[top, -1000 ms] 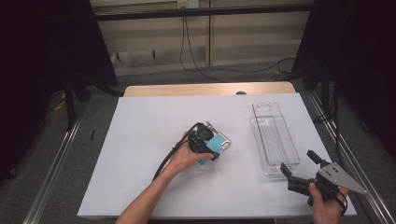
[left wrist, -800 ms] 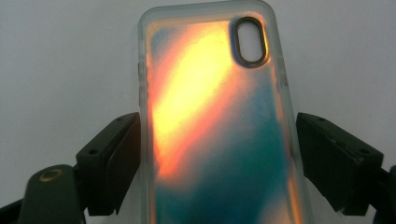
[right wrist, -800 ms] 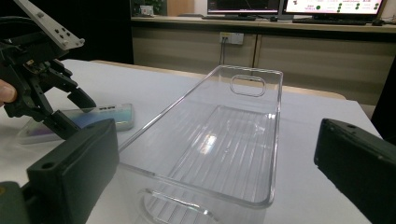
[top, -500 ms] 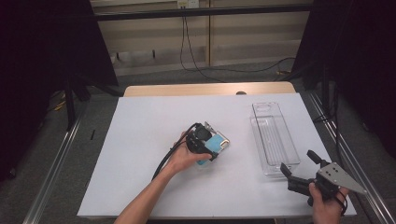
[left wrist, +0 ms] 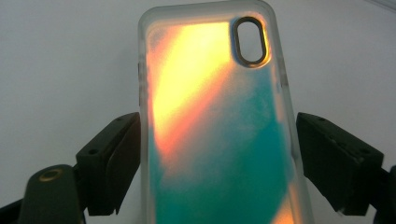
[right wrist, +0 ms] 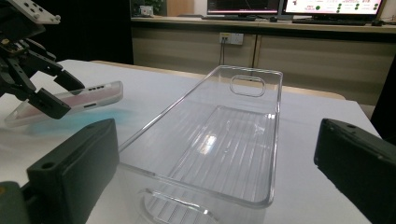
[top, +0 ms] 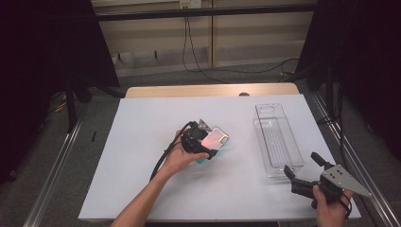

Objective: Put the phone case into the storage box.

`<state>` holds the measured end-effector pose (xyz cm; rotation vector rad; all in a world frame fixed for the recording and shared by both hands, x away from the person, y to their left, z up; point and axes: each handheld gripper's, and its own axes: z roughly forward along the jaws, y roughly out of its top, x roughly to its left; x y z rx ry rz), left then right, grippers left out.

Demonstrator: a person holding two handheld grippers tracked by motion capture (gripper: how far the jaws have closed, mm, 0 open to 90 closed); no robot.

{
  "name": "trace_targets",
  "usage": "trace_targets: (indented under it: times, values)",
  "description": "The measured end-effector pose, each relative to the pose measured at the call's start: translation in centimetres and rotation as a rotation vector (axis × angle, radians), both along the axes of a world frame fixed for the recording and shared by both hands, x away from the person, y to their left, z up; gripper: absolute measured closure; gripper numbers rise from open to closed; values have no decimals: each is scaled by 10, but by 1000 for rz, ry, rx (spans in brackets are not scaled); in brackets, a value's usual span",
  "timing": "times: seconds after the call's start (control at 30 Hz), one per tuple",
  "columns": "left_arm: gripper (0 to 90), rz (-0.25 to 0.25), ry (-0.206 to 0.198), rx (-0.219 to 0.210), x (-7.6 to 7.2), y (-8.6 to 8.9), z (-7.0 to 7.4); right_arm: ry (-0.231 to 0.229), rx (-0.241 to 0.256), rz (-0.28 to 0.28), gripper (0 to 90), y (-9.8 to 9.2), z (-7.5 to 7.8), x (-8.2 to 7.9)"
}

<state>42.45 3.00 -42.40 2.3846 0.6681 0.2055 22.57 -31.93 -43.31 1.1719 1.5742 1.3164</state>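
High view shows the left gripper (top: 206, 142) at mid-table clamping a phone case (top: 216, 139) lifted off the white tabletop (top: 142, 142); left gripper view shows narrow edge contact, so it may slip; right gripper view shows the right gripper (right wrist: 210, 186) gaping before the clear tray (right wrist: 224, 135).

Translucent phone case (top: 216, 139) with an orange-to-teal iridescent back and oval camera cutout, seen tilted, one end raised off the white counter (top: 142, 142), flanked by the left claw (top: 203, 142), mid-counter.
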Motion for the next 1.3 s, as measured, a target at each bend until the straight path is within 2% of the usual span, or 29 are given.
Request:
trace_targets:
  times: [0.23, 0.27, 0.43, 0.5, 0.6, 0.77, 0.83, 1.0, 1.03, 1.07, 1.17, 1.3]
  values:
    - [171, 19, -33, -32, -3, 7, 4, 0, 0, -1, 0, 0, 0, 0]
    - [171, 26, -49, -37, -4, 10, 5, 0, 0, -1, 0, 0, 0, 0]
    - [170, 31, -61, -49, -6, 15, 7, 0, 0, -1, 0, 0, 0, 0]
    - [171, 37, -70, -49, -7, 17, 9, 0, 0, 0, 0, 0, 0, 0]
    - [171, 52, -92, -80, -9, 22, 16, 0, 0, -2, 0, 0, 0, 0]
    - [171, 51, -125, -89, -13, 27, 20, 0, 1, -1, 0, 1, 0, 0]
    - [171, 73, -151, -70, -13, 30, 18, 0, 0, 0, 0, 1, 0, 0]
    - [170, 108, -166, -104, -14, 43, 17, 1, 1, 1, 0, 1, 0, 0]
    - [170, 112, -175, -99, -15, 45, 18, 1, 1, 1, 0, 1, 0, 0]
    - [171, 125, -192, -112, -16, 50, 20, 1, 2, -2, 0, 1, 0, 1]
    - [171, 145, -206, -130, -18, 56, 23, 1, 0, -1, 0, 1, 0, 1]
    - [171, 158, -220, -135, -23, 64, 26, 1, -4, 3, 0, 3, 0, 0]
